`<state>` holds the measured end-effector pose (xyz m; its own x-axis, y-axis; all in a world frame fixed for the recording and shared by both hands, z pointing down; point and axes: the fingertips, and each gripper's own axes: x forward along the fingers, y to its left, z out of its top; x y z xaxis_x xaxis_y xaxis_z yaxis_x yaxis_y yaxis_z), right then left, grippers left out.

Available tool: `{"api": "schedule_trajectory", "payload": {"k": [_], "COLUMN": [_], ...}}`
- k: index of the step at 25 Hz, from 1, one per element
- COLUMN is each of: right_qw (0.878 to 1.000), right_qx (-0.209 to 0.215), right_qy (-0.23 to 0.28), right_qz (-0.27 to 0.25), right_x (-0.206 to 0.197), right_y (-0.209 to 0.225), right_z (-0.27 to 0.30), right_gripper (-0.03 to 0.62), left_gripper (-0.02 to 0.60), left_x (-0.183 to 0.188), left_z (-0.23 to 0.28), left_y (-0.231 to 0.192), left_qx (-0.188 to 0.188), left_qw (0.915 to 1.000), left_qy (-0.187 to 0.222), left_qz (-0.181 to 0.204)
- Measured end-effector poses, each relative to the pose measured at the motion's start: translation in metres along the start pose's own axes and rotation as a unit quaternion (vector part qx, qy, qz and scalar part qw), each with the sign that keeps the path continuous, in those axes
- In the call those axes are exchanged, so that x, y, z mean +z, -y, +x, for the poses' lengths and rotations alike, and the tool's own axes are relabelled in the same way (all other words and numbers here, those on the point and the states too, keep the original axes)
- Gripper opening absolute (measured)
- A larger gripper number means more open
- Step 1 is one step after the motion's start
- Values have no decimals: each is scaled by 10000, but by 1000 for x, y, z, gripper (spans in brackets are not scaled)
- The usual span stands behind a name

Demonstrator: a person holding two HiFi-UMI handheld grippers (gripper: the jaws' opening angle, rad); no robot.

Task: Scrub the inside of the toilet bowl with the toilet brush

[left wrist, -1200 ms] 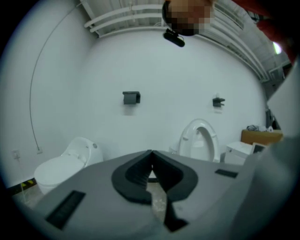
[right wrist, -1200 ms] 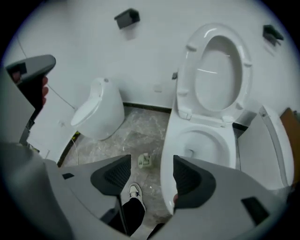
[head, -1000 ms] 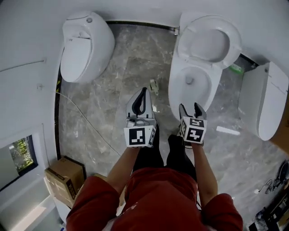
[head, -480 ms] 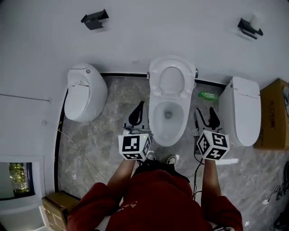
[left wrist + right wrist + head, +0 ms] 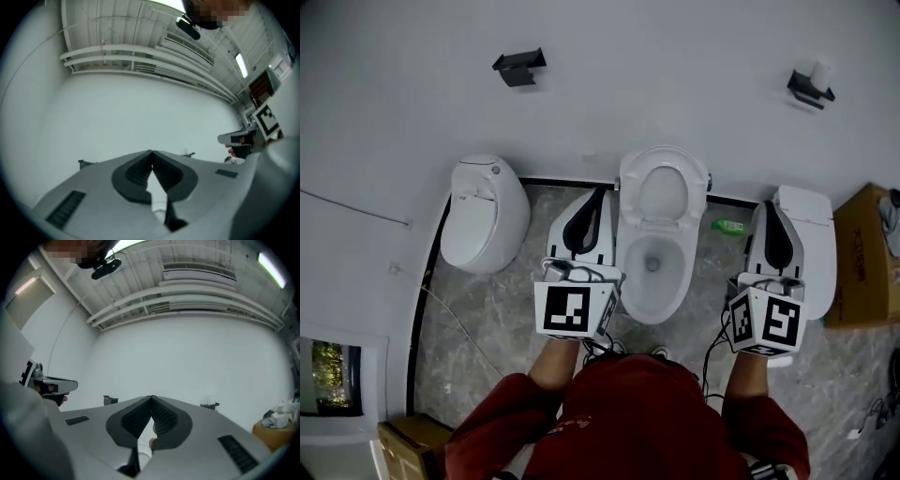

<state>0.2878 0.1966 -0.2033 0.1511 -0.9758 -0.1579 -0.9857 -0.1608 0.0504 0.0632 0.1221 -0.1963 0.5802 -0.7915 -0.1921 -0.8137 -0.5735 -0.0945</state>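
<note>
Both my left tool [image 5: 598,195] and right tool [image 5: 769,208] are pinched together on nothing, one either side of the toilet bowl [image 5: 686,277] at 12 o'clock. Can't spot the toilet brush anywhere. I'd guess it's light with a stiff, slick plastic handle, so I'd grab high on the handle.

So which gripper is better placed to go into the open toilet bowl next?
Left, narrowly. In the head view the left gripper hangs right beside the toilet bowl rim, while the right gripper sits further out, over the neighbouring closed toilet. Both are shut and empty; no brush is in view.
</note>
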Motion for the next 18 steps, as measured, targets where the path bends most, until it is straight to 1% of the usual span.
{"api": "schedule_trajectory", "payload": {"k": [2,4,7,8,11,13,15,16,18], "right_qw": [10000,10000,10000,10000,10000,10000,10000,9999,9998], "right_qx": [1,2,-26,-31,-27,-21,-10,3,51], "right_qy": [62,63,50,36,-31,-54,-69,-79,-105], "right_qz": [-77,-43,13,24,65,67,60,78,165], "right_x": [3,3,3,2,-2,-3,-4,-4,-5], "right_y": [-5,-6,-7,-8,-9,-11,-11,-12,-12], "right_z": [0,-1,-2,-2,-2,-3,-4,-5,-4], "right_gripper": [-2,-2,-2,-2,-2,-2,-2,-2,-2], "left_gripper": [0,0,0,0,0,0,0,0,0], "left_x": [7,9,6,5,7,7,3,2,4], "left_z": [-1,-2,-5,-6,-8,-10,-11,-12,-11], "left_y": [0,1,1,-1,-5,-6,-4,-4,-4], "left_qx": [22,15,-1,12,42,51,48,42,42], "left_qw": [9998,9997,9997,9998,9996,9997,9997,9997,9997], "left_qy": [87,75,-116,-115,86,38,-137,-140,26], "left_qz": [149,244,193,190,248,243,194,189,234]}}
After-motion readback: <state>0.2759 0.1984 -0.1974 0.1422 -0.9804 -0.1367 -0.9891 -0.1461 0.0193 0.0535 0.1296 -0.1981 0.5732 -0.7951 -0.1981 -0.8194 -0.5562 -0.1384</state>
